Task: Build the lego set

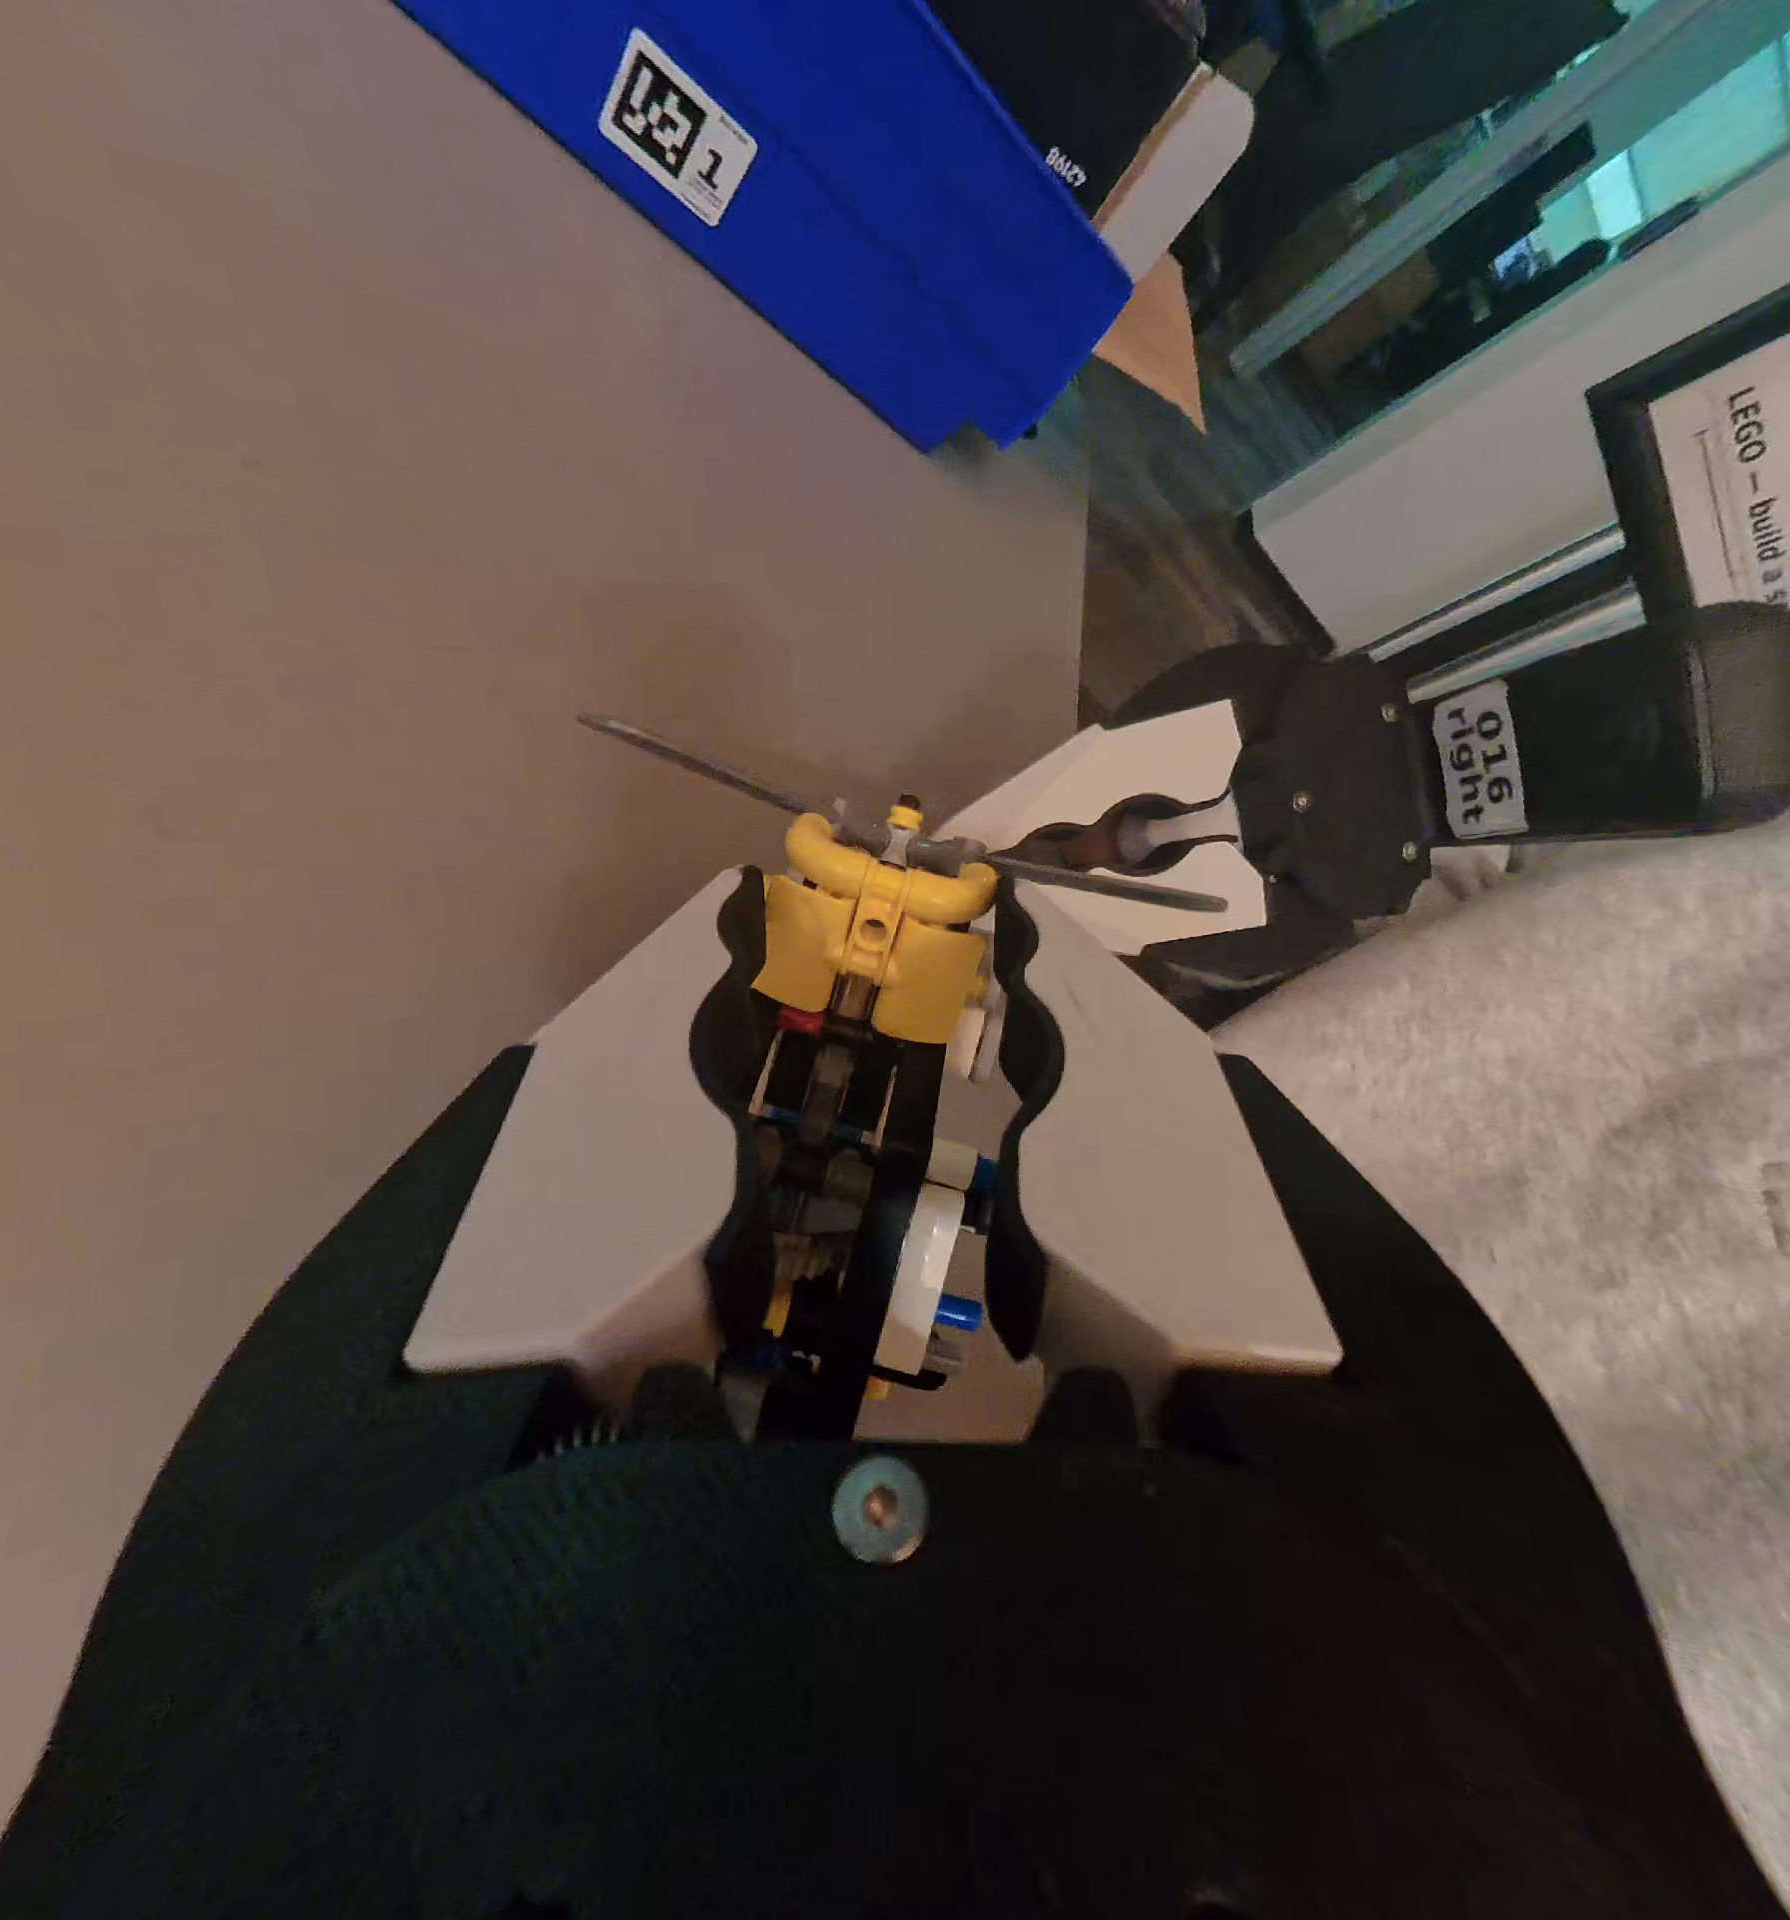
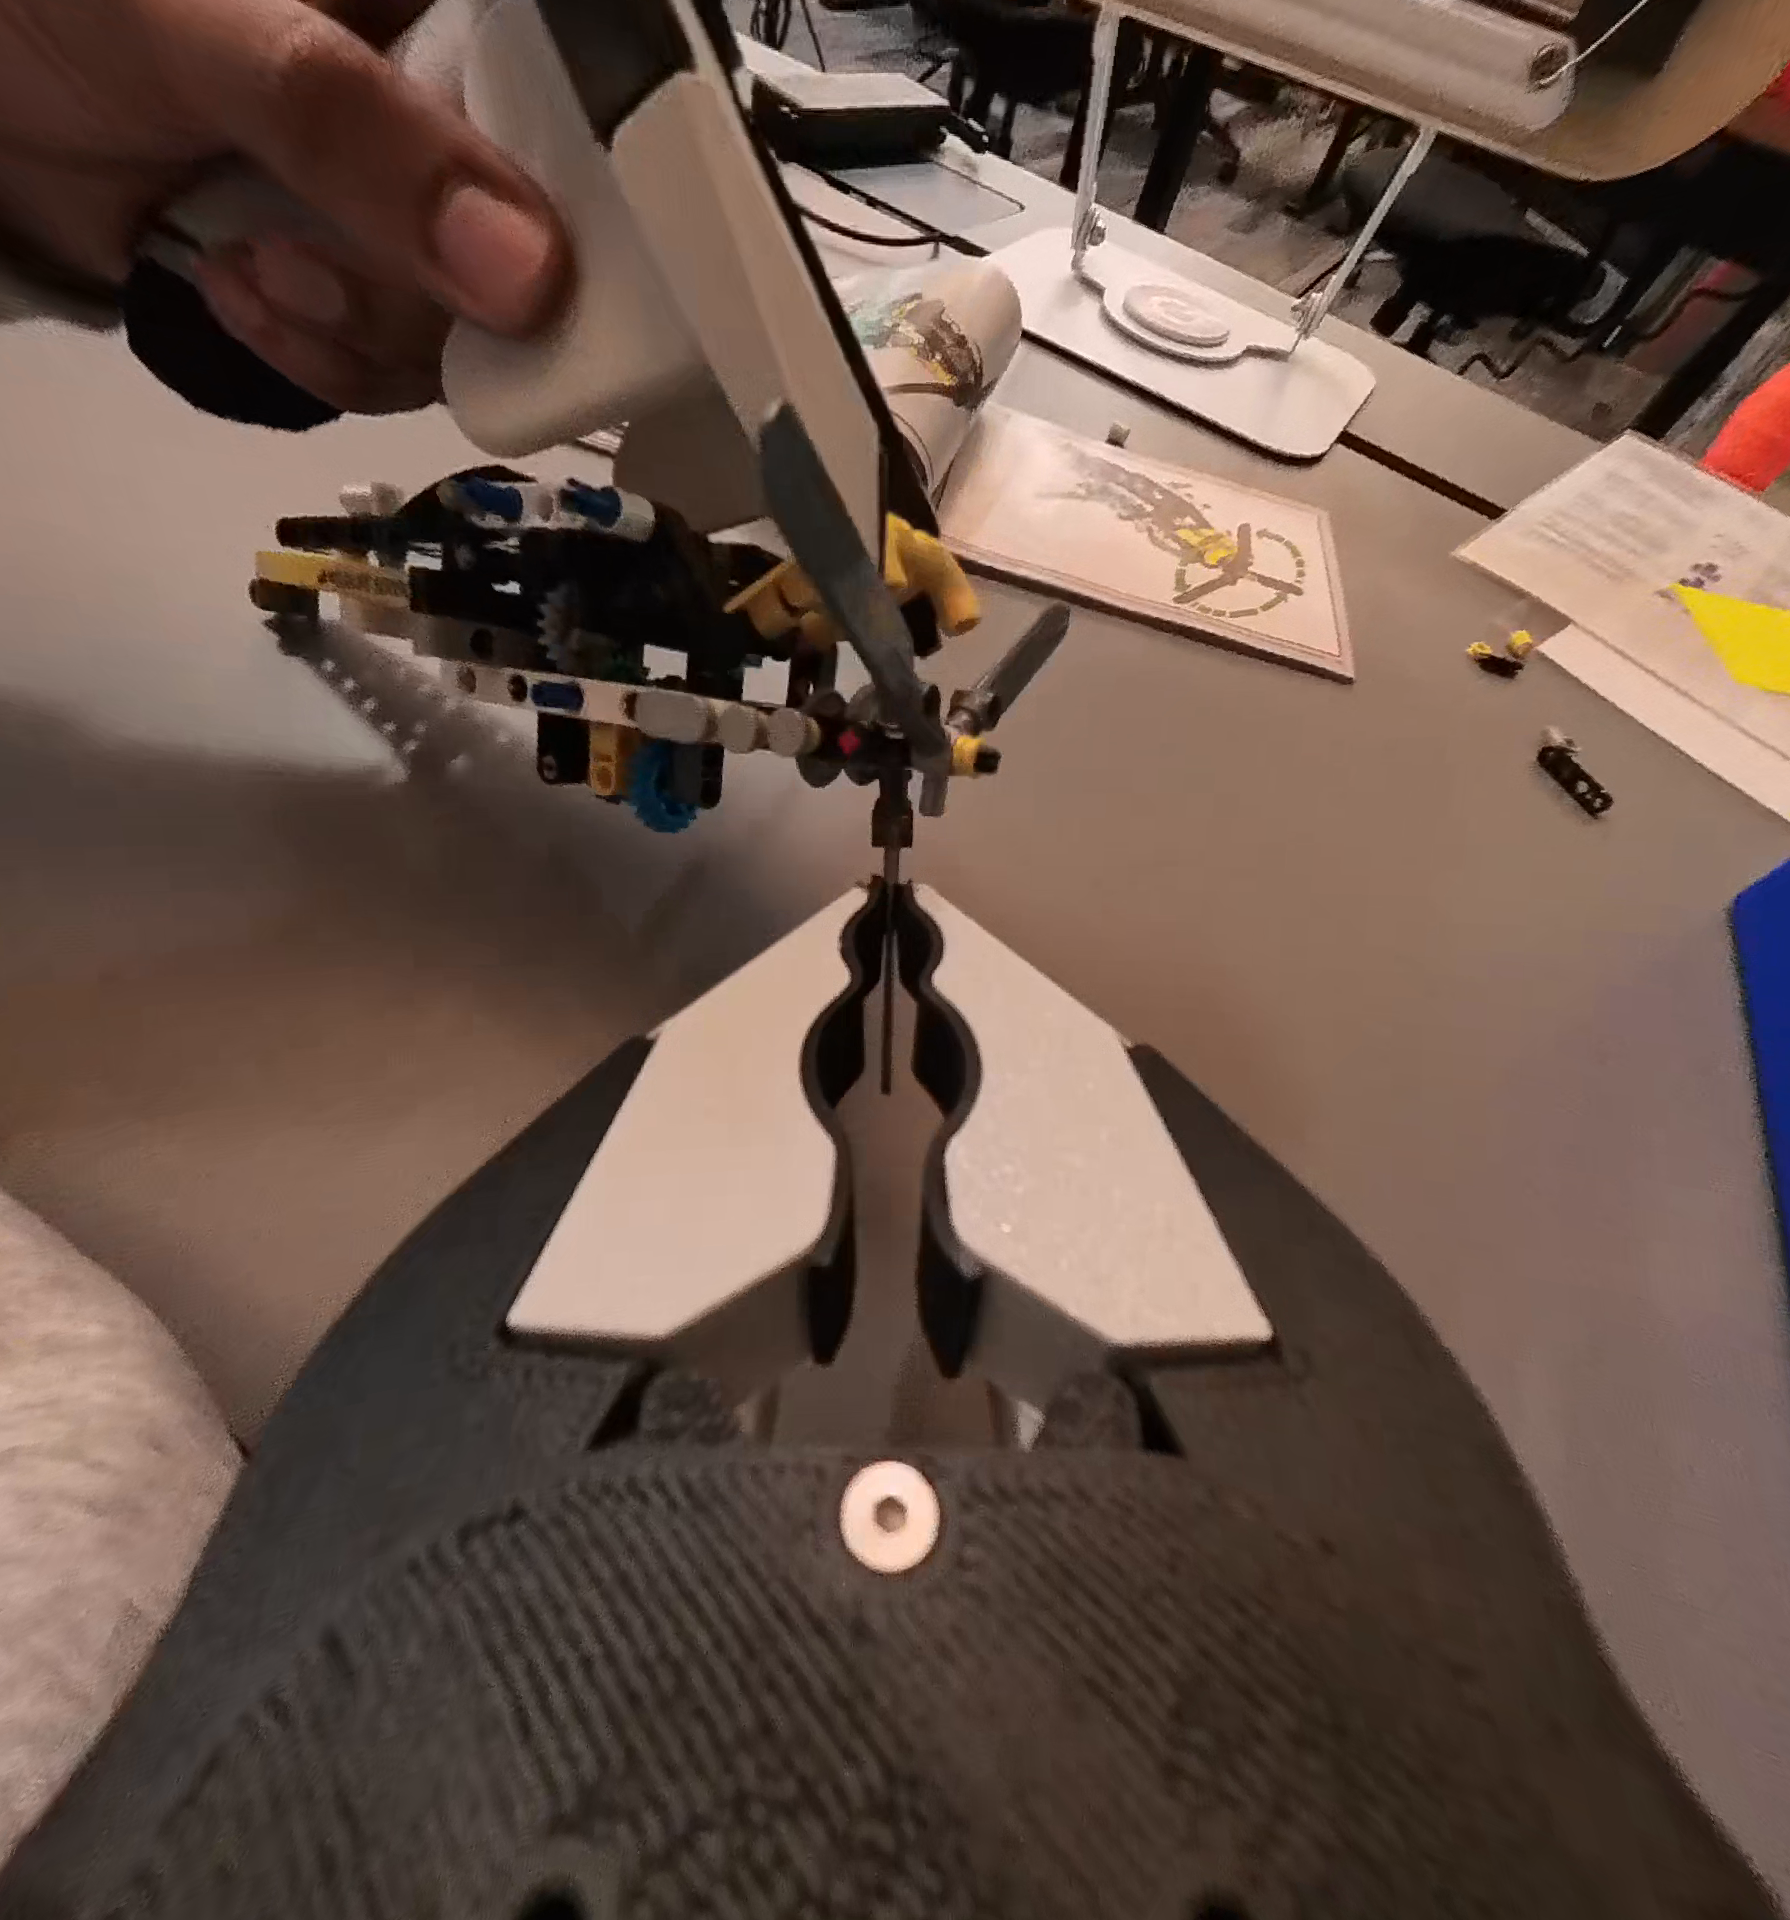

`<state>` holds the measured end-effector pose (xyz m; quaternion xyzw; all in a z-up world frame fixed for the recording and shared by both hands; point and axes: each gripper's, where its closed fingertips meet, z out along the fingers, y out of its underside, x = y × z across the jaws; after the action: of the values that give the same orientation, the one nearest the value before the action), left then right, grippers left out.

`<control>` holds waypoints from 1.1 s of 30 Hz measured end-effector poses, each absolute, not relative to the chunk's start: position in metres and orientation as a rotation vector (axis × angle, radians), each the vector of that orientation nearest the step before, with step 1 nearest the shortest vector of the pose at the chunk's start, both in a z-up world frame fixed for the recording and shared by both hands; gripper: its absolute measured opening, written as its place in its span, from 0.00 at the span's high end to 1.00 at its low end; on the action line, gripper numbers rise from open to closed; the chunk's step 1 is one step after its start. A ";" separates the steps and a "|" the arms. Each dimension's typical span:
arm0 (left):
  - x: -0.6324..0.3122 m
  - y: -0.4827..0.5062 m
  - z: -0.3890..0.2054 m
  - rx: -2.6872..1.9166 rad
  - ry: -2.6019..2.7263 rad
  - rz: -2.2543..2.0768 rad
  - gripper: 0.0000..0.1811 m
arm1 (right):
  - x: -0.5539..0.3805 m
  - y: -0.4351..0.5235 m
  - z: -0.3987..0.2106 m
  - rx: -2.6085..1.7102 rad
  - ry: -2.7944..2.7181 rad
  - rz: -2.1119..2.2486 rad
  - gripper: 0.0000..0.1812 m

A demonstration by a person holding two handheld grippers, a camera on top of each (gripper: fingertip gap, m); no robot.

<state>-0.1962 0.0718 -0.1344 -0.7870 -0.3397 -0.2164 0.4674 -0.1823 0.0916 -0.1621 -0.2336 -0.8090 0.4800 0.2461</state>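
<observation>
Above the grey desk (image 2: 1286, 935): left tongs (image 1: 875, 925) clamped around yellow-and-black brick helicopter model (image 1: 860, 1039); right tongs (image 2: 886, 904) pinching its thin dark grey rotor blade (image 2: 887, 997).

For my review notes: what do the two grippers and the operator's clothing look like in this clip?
Both the left gripper and the right gripper have a black, ribbed printed body with one silver screw in the middle, and two pale grey wedge-shaped fingers lined with wavy black pads. The right gripper's black handle carries a white sticker. The operator wears a light grey fleecy sleeve.
</observation>
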 end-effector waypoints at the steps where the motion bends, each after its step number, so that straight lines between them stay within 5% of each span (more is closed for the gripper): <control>1: -0.196 0.072 -0.134 -1.925 -0.833 -0.541 0.77 | -0.181 0.092 -0.162 -0.633 -2.203 1.312 1.00; 33: -0.200 0.072 -0.124 -1.803 -0.864 -0.572 0.77 | -0.179 0.107 -0.147 -0.680 -2.105 1.355 1.00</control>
<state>-0.1996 0.0716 -0.1239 -0.7477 -0.3583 -0.2372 0.5062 -0.1794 0.1069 -0.1469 -0.2523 -0.7812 0.5028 0.2705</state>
